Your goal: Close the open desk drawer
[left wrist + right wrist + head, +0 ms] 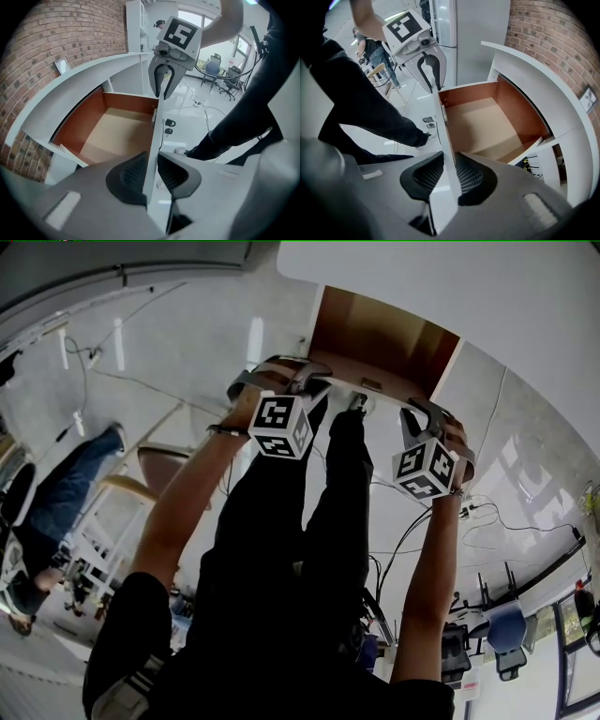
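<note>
The open desk drawer (384, 338) shows a brown, empty inside (117, 133) (483, 124) under the curved white desk top (70, 89). Its thin white front panel (157, 126) (440, 122) stands on edge toward me. My left gripper (305, 376) (152, 164) points steeply down, its ribbed pads shut on the panel's top edge. My right gripper (422, 409) (449, 176) is shut on the same edge further along. Each gripper also appears in the other's view, straddling the panel: the right gripper (163, 93) and the left gripper (436, 86).
A key bunch (168, 124) (429, 123) hangs from the panel's outer face. A brick wall (61, 33) (553, 37) backs the desk. My black-trousered legs (309, 549) stand just before the drawer. Cables (487, 512), chairs (159, 465) and a seated person (56, 502) occupy the glossy floor.
</note>
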Demonstrator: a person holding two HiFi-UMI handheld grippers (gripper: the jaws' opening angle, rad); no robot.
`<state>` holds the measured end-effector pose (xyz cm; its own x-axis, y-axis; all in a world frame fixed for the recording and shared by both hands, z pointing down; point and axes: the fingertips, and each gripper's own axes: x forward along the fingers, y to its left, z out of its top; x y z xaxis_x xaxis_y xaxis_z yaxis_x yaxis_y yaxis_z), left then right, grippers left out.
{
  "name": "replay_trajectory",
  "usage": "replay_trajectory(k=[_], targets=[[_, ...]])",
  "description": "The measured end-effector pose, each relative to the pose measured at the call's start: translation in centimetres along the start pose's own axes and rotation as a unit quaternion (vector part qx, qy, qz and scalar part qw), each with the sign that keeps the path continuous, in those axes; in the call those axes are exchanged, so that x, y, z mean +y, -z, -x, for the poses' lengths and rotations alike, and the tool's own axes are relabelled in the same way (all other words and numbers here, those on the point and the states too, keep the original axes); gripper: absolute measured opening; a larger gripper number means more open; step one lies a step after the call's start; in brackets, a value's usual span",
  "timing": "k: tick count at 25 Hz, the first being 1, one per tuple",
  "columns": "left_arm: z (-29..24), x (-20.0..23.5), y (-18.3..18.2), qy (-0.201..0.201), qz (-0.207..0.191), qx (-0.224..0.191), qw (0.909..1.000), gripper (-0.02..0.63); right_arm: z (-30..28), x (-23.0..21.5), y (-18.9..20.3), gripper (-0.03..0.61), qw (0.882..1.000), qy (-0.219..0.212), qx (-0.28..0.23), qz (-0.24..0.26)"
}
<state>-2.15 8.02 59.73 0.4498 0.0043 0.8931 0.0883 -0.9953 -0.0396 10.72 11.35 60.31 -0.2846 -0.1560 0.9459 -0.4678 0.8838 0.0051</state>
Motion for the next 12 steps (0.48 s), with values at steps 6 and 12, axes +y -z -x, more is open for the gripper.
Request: replay_trajectory(k=[6, 12], targets=[[1.0, 0.8, -0.8, 0.011, 0.001, 0.005, 0.9999, 0.087, 1.1, -0.7, -0.5, 0.080, 1.000, -0.012, 0.002, 0.016], [1.4, 1.1, -1.1, 0.015, -0.006, 0.007, 0.9998, 0.086, 1.6, -0.9, -0.7, 0.078, 1.000, -0.010, 0.004, 0.023]])
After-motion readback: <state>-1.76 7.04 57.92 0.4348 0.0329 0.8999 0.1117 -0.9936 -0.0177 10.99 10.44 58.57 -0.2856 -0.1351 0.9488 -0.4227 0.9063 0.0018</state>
